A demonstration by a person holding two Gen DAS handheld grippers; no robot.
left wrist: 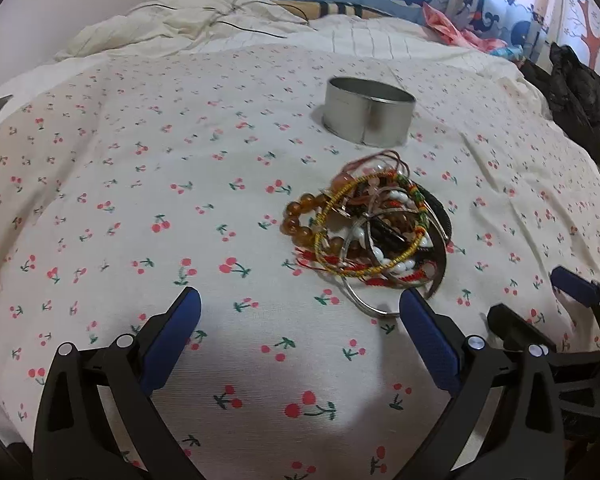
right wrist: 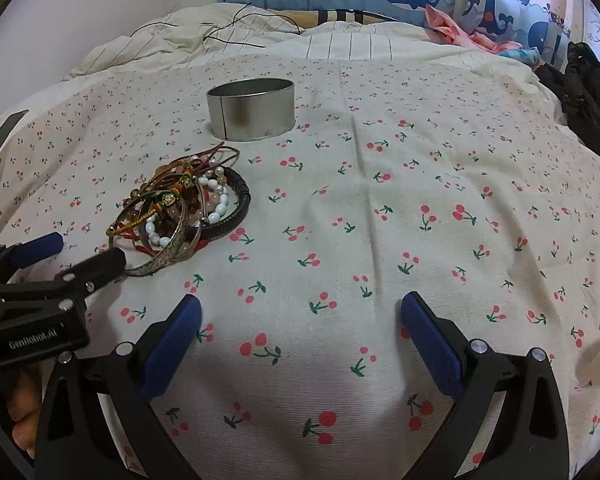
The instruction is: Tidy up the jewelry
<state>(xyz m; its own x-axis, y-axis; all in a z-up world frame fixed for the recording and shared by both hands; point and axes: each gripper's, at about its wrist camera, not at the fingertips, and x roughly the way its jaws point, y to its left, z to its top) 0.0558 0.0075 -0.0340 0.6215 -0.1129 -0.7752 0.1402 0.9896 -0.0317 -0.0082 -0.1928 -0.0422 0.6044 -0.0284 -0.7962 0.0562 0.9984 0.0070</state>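
Left wrist view: the left gripper (left wrist: 300,316) is hovering spread wide, holding nothing; one tangled jewelry pile (left wrist: 370,232) is lying just ahead of its right finger, one round metal tin (left wrist: 370,112) beyond. The right gripper (right wrist: 300,316) is likewise gaping, empty, the pile sitting ahead-left.

You have the jewelry pile (left wrist: 374,232) lying on the bed cover (left wrist: 140,200), with the tin (left wrist: 368,110) standing just behind it, toward the cover's far edge and apart from the pile. Your left gripper (left wrist: 300,320) sits before the pile, your right gripper (right wrist: 300,320) beside it to the right.
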